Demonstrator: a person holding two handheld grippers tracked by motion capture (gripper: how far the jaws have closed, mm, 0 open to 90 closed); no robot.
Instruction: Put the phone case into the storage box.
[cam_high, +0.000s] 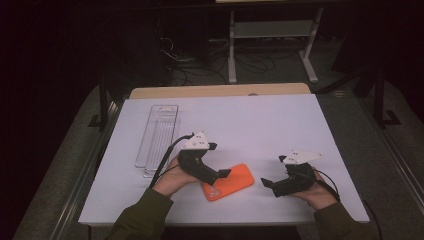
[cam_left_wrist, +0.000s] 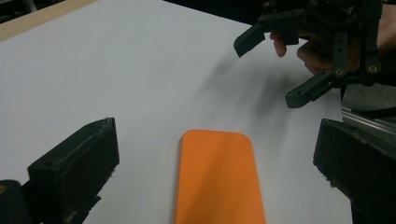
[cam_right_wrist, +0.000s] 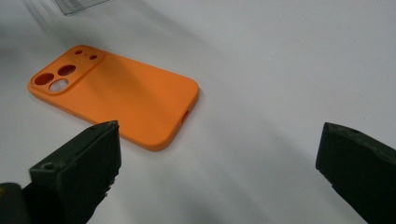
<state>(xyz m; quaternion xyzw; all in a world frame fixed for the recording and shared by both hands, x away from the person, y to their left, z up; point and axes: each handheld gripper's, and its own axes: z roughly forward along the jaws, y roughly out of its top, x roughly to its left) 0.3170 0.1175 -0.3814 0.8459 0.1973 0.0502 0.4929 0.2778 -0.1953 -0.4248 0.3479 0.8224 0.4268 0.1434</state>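
Observation:
An orange phone case (cam_high: 227, 182) lies flat, back side up, on the white table (cam_high: 260, 125) near its front edge; its camera cut-outs face the person. My left gripper (cam_high: 220, 160) hovers over the case's left end, open, and the case (cam_left_wrist: 217, 182) lies between and beyond its jaws without touching them. To the right of the case, my right gripper (cam_high: 270, 187) is open too and points left at it. In the right gripper view the case (cam_right_wrist: 116, 93) lies ahead, left of centre, clear of the wide-apart jaws. The right gripper (cam_left_wrist: 273, 70) also appears in the left gripper view, held in a hand.
A clear plastic tray (cam_high: 157, 135) lies lengthwise on the table's left part, and its corner (cam_right_wrist: 79, 4) shows in the right gripper view. A wooden strip (cam_high: 220, 91) edges the table's far side. Beyond it stand a metal rack (cam_high: 272, 30) and floor cables.

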